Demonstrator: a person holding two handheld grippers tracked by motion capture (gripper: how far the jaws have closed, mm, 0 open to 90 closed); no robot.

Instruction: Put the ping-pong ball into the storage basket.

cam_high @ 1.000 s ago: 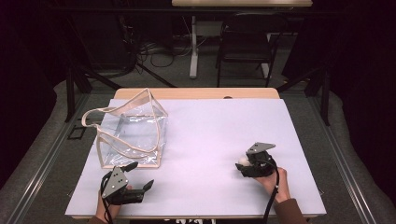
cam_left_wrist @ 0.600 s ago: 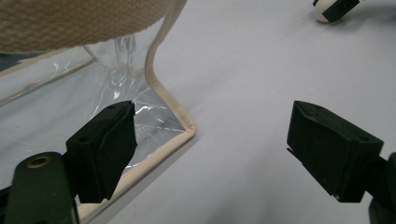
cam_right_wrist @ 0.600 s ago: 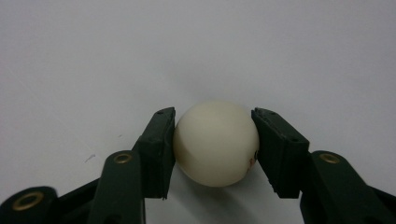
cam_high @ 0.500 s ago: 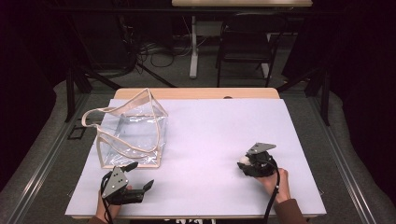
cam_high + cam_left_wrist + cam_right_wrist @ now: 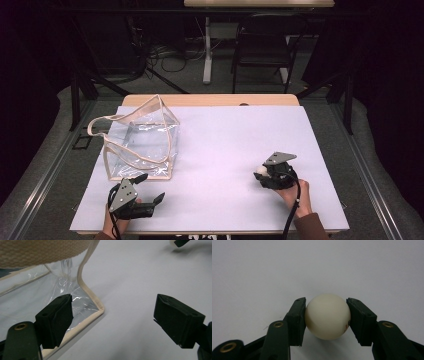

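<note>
A clear plastic bag (image 5: 142, 142) with cream trim and a cream strap lies at the left of the white table top (image 5: 225, 135). My left gripper (image 5: 150, 189) stands open just in front of its near corner (image 5: 98, 310), with nothing between the jaws. At the right, my right gripper (image 5: 261, 171) is shut on a cream-white ball (image 5: 327, 316). Both pads (image 5: 298, 317) press the ball's sides. The ball (image 5: 261, 170) is held low over the table.
A chair (image 5: 262, 47) and a table leg (image 5: 206, 50) stand beyond the far edge, with cables on the floor. A wooden strip (image 5: 215, 100) shows at the table's far side. Open white surface lies between the two grippers.
My right gripper has shifted slightly with the ball in it. The left gripper and the bag have stayed where they were.
</note>
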